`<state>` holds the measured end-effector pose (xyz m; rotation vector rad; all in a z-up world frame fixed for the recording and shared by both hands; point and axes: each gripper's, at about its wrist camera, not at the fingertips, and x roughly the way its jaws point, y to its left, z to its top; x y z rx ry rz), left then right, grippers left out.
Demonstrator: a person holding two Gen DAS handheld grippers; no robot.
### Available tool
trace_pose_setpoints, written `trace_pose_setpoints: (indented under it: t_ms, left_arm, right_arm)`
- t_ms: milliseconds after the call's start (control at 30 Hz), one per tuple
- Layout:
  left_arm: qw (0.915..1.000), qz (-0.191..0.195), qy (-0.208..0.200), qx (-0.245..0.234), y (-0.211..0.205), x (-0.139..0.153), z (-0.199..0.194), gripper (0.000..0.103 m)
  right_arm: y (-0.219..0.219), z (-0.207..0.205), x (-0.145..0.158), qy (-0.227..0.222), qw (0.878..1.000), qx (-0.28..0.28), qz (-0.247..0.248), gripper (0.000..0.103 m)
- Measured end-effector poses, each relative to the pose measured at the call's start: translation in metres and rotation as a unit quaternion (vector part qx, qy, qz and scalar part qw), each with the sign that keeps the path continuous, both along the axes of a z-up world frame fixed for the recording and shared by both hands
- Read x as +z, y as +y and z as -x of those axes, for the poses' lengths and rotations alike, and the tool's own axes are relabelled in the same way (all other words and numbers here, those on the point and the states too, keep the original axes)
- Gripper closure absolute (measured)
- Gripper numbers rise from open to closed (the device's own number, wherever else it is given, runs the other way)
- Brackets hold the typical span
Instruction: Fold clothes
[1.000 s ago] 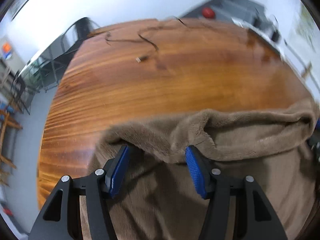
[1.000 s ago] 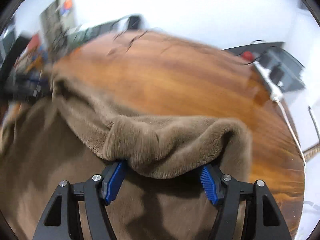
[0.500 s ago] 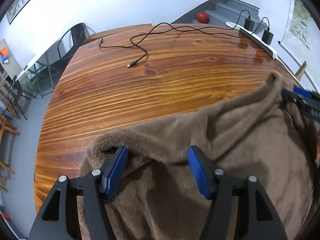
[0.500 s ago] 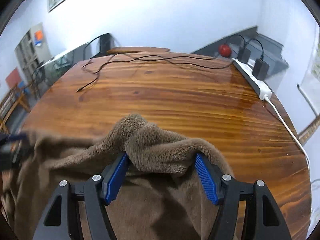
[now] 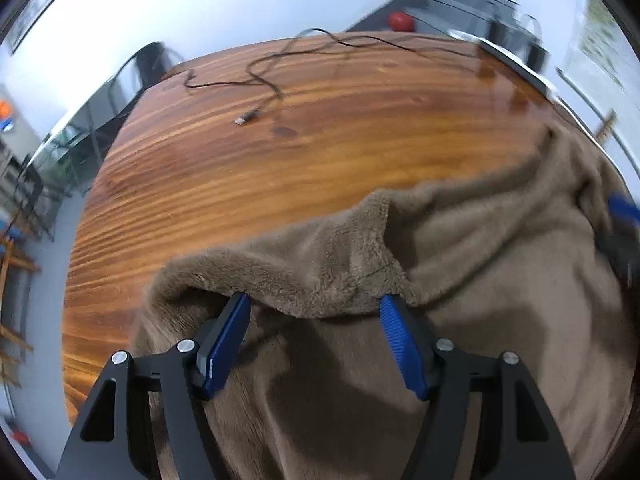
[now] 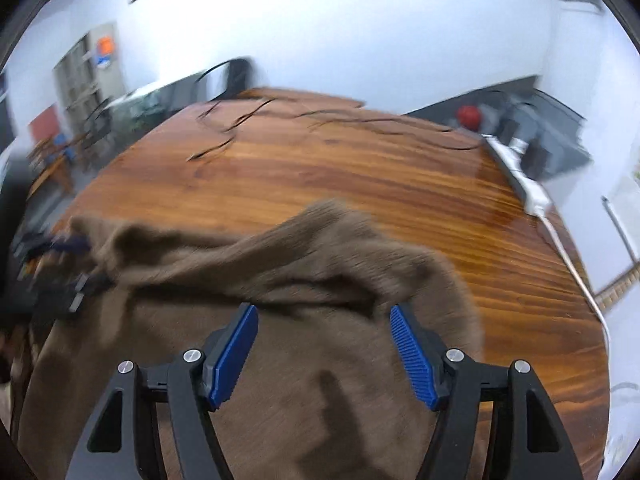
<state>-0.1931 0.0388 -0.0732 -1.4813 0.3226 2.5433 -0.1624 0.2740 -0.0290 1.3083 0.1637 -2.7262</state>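
Observation:
A brown fleece garment [image 5: 460,280] lies on the near part of the wooden table [image 5: 320,148]. My left gripper [image 5: 314,304] is open, its blue pads spread wide, with the garment's rolled far edge lying just past the fingertips. In the right wrist view the same garment [image 6: 320,360] fills the lower half. My right gripper [image 6: 324,314] is open too, its pads apart over the cloth, a raised fold just ahead of them. The left gripper shows blurred at the left of the right wrist view [image 6: 60,276], and the right gripper shows at the right edge of the left wrist view [image 5: 622,220].
A black cable [image 5: 260,80] with a loose plug lies on the far half of the table. A white power strip [image 6: 524,180] with its cord runs along the right edge. A chair [image 5: 148,64] and a red ball [image 5: 400,20] stand beyond the table.
Both views have shifted; the garment's far edge has moved and rumpled differently, with a fold now raised ahead of the right gripper. Both grippers stay open.

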Motion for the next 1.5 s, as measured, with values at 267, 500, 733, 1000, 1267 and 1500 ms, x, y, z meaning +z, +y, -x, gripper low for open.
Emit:
trace_pose_setpoints:
  t_ms: [267, 500, 733, 1000, 1267, 1500]
  left_arm:
    - [0.9972, -0.026, 0.019, 0.067, -0.016, 0.016, 0.046, 0.031]
    - [0.9989, -0.029, 0.019, 0.032, -0.012, 0.017, 0.022, 0.031]
    - [0.9989, 0.011, 0.029, -0.035, 0.021, 0.008, 0.004, 0.031]
    - [0.9998, 0.015, 0.012, 0.011, 0.019, -0.013, 0.055, 0.031]
    - [0.9997, 0.008, 0.007, 0.021, 0.016, -0.017, 0.067, 0.028]
    - [0.9994, 0.024, 0.019, 0.013, 0.018, -0.005, 0.050, 0.028]
  right_arm:
    - [-0.006, 0.055, -0.034, -0.055, 0.998, -0.017, 0.013, 0.032]
    - [0.004, 0.073, -0.038, -0.052, 0.996, -0.066, 0.024, 0.032]
    - [-0.015, 0.058, -0.024, -0.022, 0.999, -0.030, -0.007, 0.032]
    - [-0.009, 0.085, -0.036, -0.040, 0.998, -0.049, 0.007, 0.032]
    - [-0.002, 0.101, -0.052, -0.059, 0.996, -0.071, 0.015, 0.032]
    - [-0.007, 0.089, -0.041, -0.053, 0.997, -0.056, 0.015, 0.032]
